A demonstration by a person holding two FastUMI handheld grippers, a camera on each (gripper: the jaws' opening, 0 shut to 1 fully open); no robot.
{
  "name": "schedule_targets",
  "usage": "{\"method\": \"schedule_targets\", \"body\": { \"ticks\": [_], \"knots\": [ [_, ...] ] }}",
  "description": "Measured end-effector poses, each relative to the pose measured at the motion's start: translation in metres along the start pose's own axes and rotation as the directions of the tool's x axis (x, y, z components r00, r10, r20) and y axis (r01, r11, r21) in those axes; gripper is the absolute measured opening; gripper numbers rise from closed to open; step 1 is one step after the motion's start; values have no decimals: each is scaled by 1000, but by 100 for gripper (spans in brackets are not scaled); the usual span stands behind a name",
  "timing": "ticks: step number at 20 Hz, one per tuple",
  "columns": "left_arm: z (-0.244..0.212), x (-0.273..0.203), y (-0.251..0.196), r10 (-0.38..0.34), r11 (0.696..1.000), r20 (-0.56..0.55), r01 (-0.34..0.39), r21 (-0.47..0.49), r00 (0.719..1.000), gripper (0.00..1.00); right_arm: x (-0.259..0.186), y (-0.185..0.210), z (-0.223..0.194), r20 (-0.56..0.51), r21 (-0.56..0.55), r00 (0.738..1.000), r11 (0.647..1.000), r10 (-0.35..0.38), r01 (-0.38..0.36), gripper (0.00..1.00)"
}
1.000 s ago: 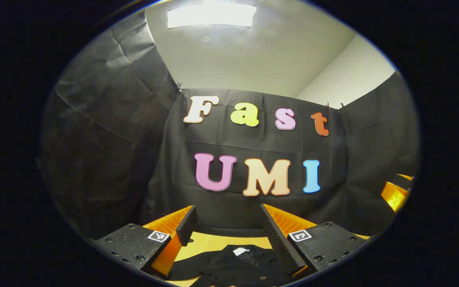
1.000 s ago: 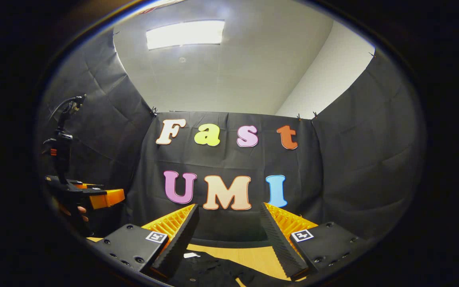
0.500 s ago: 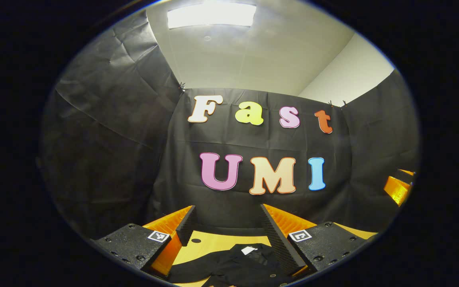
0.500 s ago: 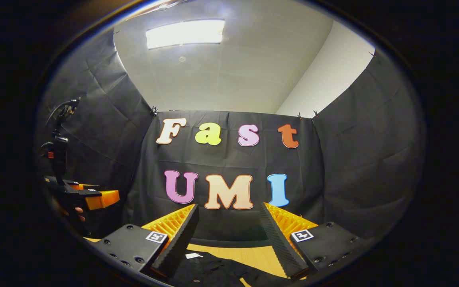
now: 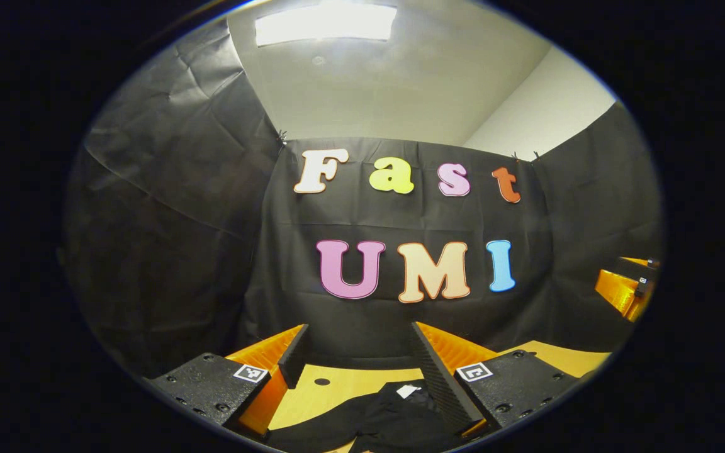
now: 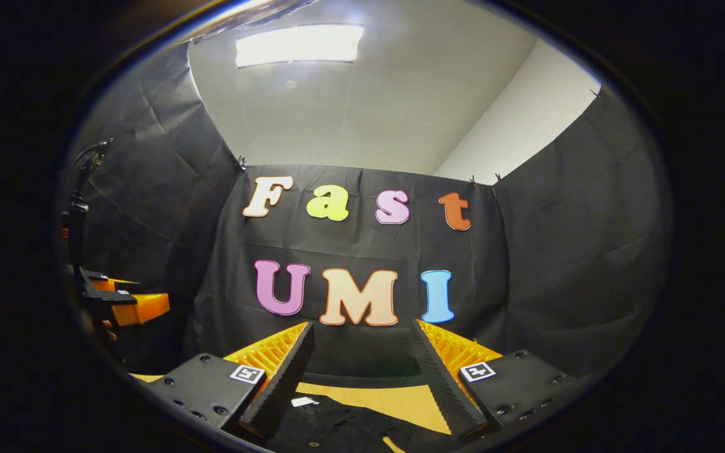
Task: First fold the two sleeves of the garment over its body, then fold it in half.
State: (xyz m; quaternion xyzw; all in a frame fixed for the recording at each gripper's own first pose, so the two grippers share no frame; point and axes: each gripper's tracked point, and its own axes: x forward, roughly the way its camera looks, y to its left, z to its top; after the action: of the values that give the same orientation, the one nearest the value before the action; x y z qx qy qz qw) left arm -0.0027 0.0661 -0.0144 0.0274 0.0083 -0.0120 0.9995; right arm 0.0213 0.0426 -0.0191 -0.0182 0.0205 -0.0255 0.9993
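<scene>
Lying on the table (image 5: 343, 387), garment (image 5: 394, 418) unfolded.

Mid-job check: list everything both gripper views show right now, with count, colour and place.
garment: one, black, lying on the table below and ahead of both grippers; also in the right gripper view.
neck label: one, white, at the garment's far edge.
table: one, light wood, under the garment, running to the back wall.
hole: one, dark, in the table beyond the garment.
booth wall: black cloth, behind and to both sides.
ceiling light: one, white, overhead.
left gripper: one, open, held above the table; seen also at the left edge of the right gripper view.
right gripper: one, open, over the garment.
hand: part of one, holding the left gripper.
</scene>
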Motion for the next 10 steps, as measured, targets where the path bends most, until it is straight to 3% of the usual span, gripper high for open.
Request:
{"method": "schedule_targets", "body": {
  "ticks": [10],
  "knots": [
    [-9, 1, 1, 43, 999, -30, -43, -26, 999, 92, 20, -8, -12, -27, 29, 999, 999, 38, -38, 96]
  ]
}}
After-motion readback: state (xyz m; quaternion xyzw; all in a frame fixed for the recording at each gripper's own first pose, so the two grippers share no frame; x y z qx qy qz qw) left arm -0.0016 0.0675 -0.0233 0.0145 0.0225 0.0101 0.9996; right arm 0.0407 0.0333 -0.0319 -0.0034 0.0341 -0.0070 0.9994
